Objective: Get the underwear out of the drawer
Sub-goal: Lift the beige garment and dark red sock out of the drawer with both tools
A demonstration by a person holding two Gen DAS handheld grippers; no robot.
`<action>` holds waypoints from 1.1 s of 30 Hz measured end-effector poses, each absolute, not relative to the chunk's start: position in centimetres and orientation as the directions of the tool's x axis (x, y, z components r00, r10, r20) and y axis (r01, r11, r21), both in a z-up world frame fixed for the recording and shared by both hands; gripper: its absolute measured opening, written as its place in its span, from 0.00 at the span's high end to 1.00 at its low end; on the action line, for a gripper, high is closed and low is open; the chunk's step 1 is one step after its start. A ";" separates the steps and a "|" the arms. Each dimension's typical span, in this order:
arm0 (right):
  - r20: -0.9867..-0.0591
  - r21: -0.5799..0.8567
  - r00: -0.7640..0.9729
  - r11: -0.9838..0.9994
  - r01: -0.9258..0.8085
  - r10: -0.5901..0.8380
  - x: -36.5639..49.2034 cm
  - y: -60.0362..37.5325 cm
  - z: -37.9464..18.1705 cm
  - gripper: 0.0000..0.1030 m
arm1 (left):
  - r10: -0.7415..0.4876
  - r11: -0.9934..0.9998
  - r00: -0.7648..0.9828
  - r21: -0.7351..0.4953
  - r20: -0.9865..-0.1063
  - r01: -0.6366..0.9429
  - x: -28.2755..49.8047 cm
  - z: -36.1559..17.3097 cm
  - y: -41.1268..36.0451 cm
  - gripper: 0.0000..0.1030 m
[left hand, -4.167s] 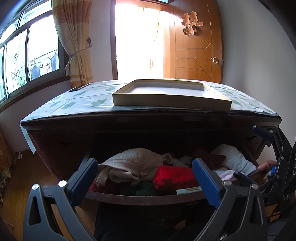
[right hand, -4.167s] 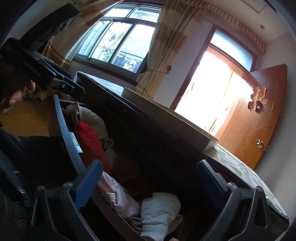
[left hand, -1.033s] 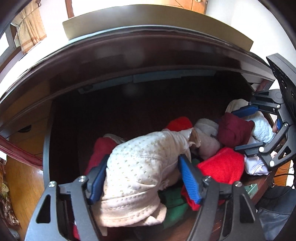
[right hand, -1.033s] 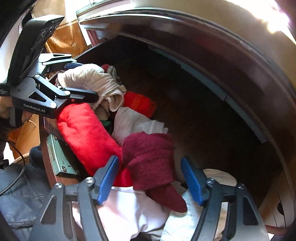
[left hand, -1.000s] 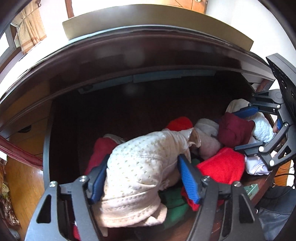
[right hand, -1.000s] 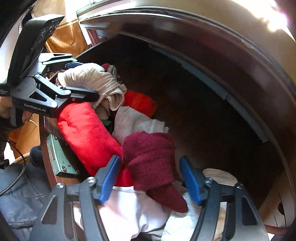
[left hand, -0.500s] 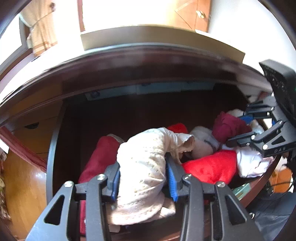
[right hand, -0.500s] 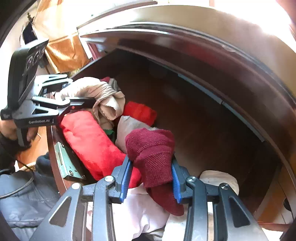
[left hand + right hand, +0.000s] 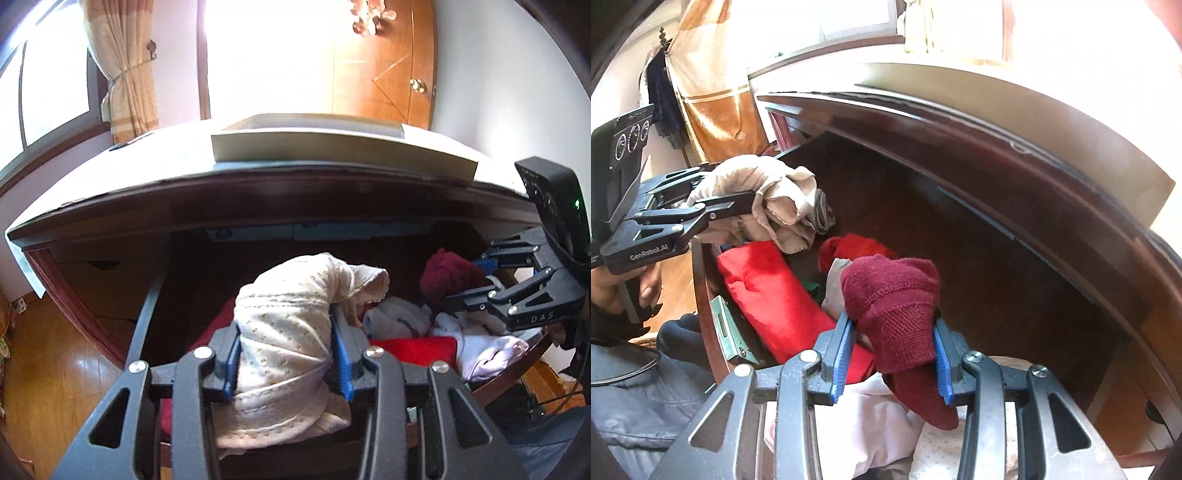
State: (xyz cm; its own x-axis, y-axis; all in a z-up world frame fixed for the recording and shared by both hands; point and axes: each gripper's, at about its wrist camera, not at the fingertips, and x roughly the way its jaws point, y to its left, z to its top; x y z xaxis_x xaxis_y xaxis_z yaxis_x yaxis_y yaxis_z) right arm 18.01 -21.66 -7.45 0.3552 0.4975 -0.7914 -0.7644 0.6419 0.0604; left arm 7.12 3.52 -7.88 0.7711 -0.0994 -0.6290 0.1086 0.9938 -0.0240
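The left gripper (image 9: 284,354) is clamped on a cream dotted cotton undergarment (image 9: 291,325) and the right gripper (image 9: 892,360) on a dark red knitted garment (image 9: 894,306), each gripped mid-bundle so it lifts clear of the open dark wooden drawer (image 9: 705,295). A second ago both sets of jaws stood wide around these pieces low in the pile; now they pinch them, raised just above it.

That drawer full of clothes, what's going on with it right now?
A person is working an open drawer with a gripper in each hand. The left gripper is clamped on a cream dotted garment, and the right gripper is clamped on a dark red knitted piece. Both pieces are bunched up above the red and white clothes in the drawer.
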 end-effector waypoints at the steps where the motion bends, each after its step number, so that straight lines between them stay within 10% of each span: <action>1: -0.787 0.056 0.362 0.643 -0.764 0.499 17.9 -21.8 -7.3 0.61 | -0.097 0.994 0.779 -0.023 -0.619 0.106 6.9 -7.8 3.4 0.61; 33: -0.564 0.021 0.561 0.690 -0.723 0.605 14.4 -25.1 -4.2 0.60 | -0.050 0.997 0.904 0.027 -0.425 0.068 3.4 -4.8 2.3 0.61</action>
State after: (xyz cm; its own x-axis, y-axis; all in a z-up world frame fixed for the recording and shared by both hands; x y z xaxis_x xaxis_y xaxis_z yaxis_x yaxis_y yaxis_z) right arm 14.35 -25.11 -4.18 0.5613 0.6053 -0.5643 -0.7235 0.6900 0.0205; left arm 3.38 2.30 -4.78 0.9036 -0.0502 -0.4254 0.0681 0.9973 0.0270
